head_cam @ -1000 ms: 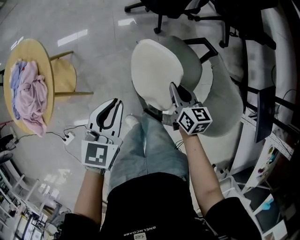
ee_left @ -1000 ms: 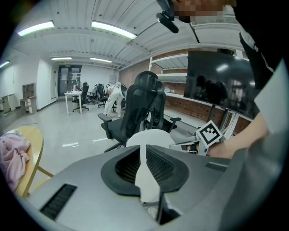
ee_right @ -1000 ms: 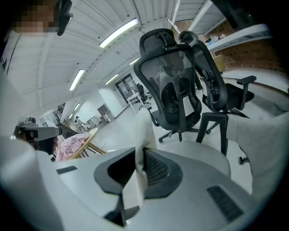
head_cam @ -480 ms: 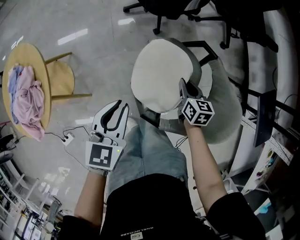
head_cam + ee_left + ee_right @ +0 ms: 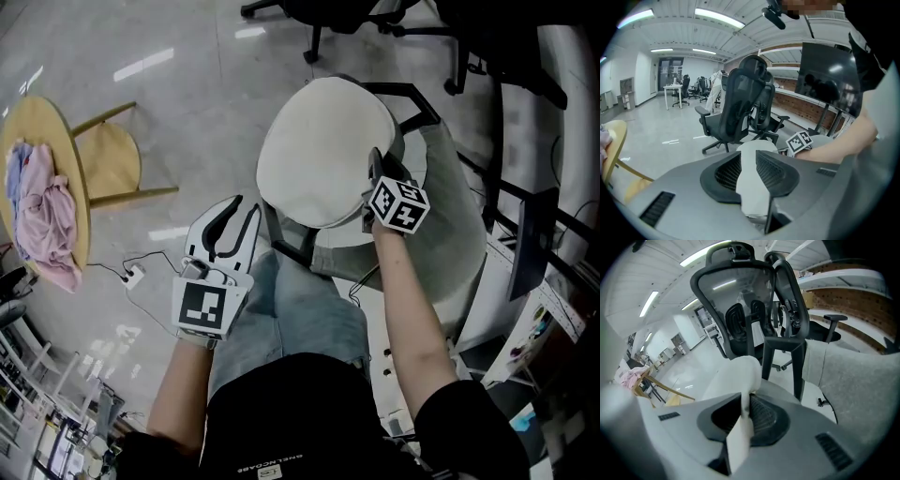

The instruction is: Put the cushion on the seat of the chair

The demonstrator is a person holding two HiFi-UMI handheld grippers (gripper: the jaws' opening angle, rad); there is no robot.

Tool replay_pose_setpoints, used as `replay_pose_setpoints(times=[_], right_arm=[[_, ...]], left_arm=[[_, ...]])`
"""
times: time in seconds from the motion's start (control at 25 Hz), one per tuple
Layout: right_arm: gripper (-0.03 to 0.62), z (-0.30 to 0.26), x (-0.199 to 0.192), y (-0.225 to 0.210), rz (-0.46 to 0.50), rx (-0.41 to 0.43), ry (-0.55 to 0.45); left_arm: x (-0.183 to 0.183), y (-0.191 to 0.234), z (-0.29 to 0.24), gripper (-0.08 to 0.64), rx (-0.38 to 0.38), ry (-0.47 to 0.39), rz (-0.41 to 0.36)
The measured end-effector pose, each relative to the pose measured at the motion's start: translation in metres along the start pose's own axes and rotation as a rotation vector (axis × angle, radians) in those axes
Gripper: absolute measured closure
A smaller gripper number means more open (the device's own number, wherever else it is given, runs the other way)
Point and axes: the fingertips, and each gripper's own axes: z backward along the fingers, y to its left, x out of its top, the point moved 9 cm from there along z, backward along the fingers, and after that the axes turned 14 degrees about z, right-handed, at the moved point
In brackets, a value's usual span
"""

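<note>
The round white cushion [image 5: 319, 150] hangs tilted over the grey padded chair [image 5: 450, 216]. My right gripper [image 5: 376, 167] is shut on its near right edge. In the right gripper view the cushion [image 5: 736, 373] runs as a thin white edge down between the pads of that gripper [image 5: 745, 401], with the chair's grey fabric [image 5: 858, 380] to the right. My left gripper [image 5: 242, 208] hovers lower left of the cushion, apart from it, above the person's knee. Its jaws [image 5: 749, 161] stand slightly apart and pinch nothing; the white cushion [image 5: 757, 147] shows ahead through the gap.
A round wooden table [image 5: 80, 202] with pink and blue clothes and a wooden chair [image 5: 112, 159] stand at the left. Black office chairs [image 5: 356, 19] crowd the far side. A power strip and cable [image 5: 136, 275] lie on the floor. Desks and a monitor [image 5: 530, 234] line the right.
My right gripper has carried the cushion further away and lower, over the grey chair. The left gripper has drifted a little forward and down, still clear of the cushion.
</note>
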Motion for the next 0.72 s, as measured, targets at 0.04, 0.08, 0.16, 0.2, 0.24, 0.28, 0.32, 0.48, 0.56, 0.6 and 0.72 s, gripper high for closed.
replay_pose_setpoints(times=[0.04, 0.08, 0.16, 0.2, 0.24, 0.28, 0.32, 0.48, 0.56, 0.6, 0.72], right_arm=[[0.540, -0.005, -0.003, -0.004, -0.002, -0.006, 0.010], [0.538, -0.010, -0.006, -0.007, -0.002, -0.011, 0.020], [0.538, -0.020, -0.012, -0.015, -0.002, -0.025, 0.039], [0.537, -0.025, -0.015, -0.018, -0.002, -0.033, 0.050], [0.537, -0.030, -0.019, -0.021, -0.006, -0.042, 0.063], [0.535, -0.036, -0.022, -0.024, -0.012, -0.051, 0.076], [0.535, -0.041, -0.026, -0.027, -0.020, -0.058, 0.089], [0.534, -0.060, -0.038, -0.037, -0.039, -0.073, 0.128], [0.531, -0.069, -0.041, -0.042, -0.042, -0.077, 0.142], [0.529, -0.073, -0.043, -0.043, -0.042, -0.081, 0.150], [0.523, -0.082, -0.048, -0.048, -0.046, -0.093, 0.174]], left_arm=[[-0.001, 0.001, -0.004, 0.466, 0.001, 0.005, -0.001], [-0.001, 0.002, -0.008, 0.465, 0.003, 0.012, 0.000], [-0.002, 0.004, -0.015, 0.465, 0.005, 0.021, 0.002], [-0.003, 0.006, -0.018, 0.465, 0.007, 0.022, 0.002], [-0.003, 0.008, -0.022, 0.465, 0.009, 0.021, 0.001], [-0.004, 0.011, -0.025, 0.465, 0.011, 0.020, 0.003], [-0.004, 0.012, -0.028, 0.463, 0.013, 0.022, 0.008], [-0.008, 0.015, -0.036, 0.457, 0.019, 0.032, 0.020], [-0.011, 0.017, -0.038, 0.456, 0.024, 0.036, 0.024], [-0.013, 0.017, -0.038, 0.456, 0.026, 0.038, 0.026], [-0.017, 0.018, -0.039, 0.456, 0.035, 0.047, 0.042]])
